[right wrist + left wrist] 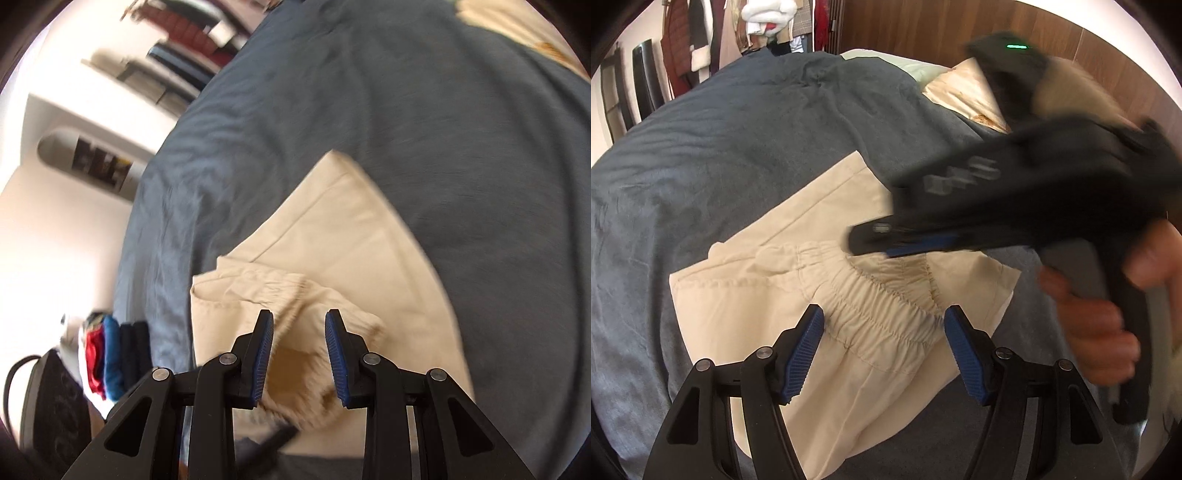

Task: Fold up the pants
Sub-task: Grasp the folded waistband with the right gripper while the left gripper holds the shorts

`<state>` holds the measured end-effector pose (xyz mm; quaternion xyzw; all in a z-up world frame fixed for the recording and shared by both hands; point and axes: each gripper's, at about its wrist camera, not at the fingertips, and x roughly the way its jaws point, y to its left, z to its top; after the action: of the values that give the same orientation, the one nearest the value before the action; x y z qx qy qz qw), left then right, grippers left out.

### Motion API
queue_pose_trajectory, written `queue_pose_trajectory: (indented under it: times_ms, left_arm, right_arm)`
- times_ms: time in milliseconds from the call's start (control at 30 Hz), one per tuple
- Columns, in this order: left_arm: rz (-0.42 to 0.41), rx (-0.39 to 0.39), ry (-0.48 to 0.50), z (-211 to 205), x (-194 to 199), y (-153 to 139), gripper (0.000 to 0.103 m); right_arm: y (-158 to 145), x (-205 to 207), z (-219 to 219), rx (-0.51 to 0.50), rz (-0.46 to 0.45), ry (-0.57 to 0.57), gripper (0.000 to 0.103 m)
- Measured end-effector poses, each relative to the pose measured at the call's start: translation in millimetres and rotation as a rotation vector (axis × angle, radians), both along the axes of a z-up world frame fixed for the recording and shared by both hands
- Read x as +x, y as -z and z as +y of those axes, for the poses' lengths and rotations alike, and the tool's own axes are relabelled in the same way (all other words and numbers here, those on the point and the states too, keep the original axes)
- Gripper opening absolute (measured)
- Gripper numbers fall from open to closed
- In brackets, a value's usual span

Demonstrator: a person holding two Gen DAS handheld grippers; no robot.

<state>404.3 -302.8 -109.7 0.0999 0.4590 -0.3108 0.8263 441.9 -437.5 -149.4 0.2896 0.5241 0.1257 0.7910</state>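
The cream-coloured cotton pants with a gathered elastic waistband (849, 295) lie folded into a compact, roughly rectangular stack on the dark blue-grey bed cover (720, 155), with the waistband on the upper layer and a flat panel of the same fabric extending out beyond it. In the left wrist view, the left gripper (882, 325), a black two-finger tool with ribbed blue pads, is positioned above the waistband with its jaws spread wide; fabric shows in the gap between them, and nothing is clamped. The right gripper (871, 243), blurred in the same view, is held by the person's right hand (1097, 325) and points its tip across the far edge of the waistband; from this angle its fingers appear close together. In the right wrist view, the right gripper (299, 347) shows its jaws partly open, with a clear gap between the blue pads; the bunched waistband of the pants (332, 258) lies beneath and between them, and whether the pads touch the cloth cannot be determined because of blur. A golden-beige satin pillow (960, 92) rests at the far side of the bed cover, well apart from the pants. A stack of folded coloured clothing (110, 362) sits beside the bed, and hanging garments (701, 44) line the far wall.
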Motion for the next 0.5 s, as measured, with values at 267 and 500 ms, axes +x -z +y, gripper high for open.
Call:
queue_pose_trajectory:
  times_ms: [267, 500]
  left_arm:
    - [0.061, -0.007, -0.02, 14, -2, 13, 0.066]
    - [0.079, 0.008, -0.022, 24, -7, 16, 0.066]
  right_arm:
    - [37, 38, 20, 0.085, 0.129, -0.026, 0.031]
    - [50, 37, 25, 0.124, 0.173, 0.012, 0.028]
